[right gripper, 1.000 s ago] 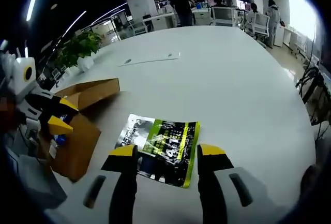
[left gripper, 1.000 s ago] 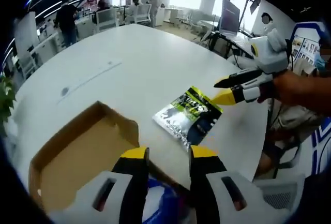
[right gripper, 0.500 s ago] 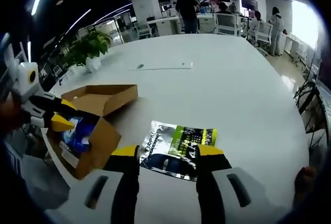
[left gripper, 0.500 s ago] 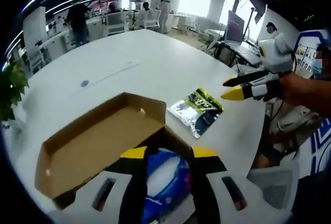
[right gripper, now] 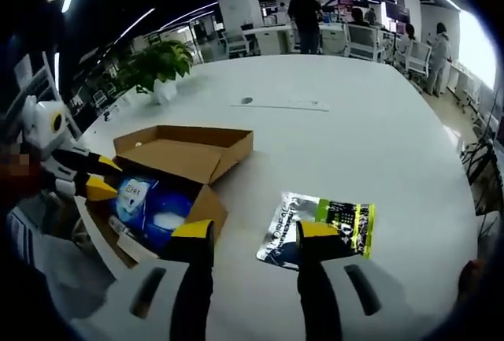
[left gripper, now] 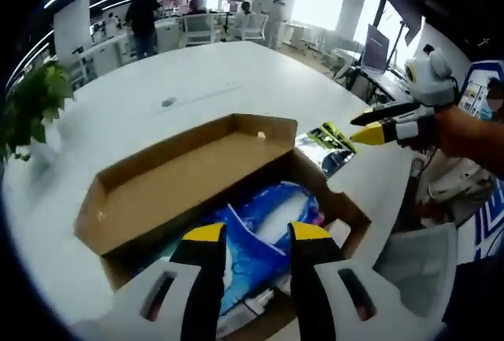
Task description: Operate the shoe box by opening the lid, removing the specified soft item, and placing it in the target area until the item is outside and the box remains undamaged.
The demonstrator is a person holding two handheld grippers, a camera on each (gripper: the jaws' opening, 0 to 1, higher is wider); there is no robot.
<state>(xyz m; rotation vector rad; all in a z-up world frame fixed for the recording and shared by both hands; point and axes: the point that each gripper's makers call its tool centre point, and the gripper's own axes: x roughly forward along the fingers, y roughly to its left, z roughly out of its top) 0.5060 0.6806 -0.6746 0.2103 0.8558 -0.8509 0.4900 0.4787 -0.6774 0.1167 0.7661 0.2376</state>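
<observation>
The brown cardboard shoe box sits on the wide white oval worktop with its lid flipped back, the lid's bare inside facing up. Inside the box lies a soft blue plastic-wrapped package with white patches, reaching up to the box's near wall. The left claw hovers just above that blue package with its yellow-tipped jaws spread and nothing between them. Beside the box, lying flat on the worktop and apart from it, is a silver foil pouch with a green-and-black printed front. The right claw is held above the worktop near the pouch, its jaws likewise spread and empty; in the left gripper view it comes in from the right, held by a hand. A leafy green potted plant stands at the far edge of the worktop. Office desks, chairs and standing people fill the background
</observation>
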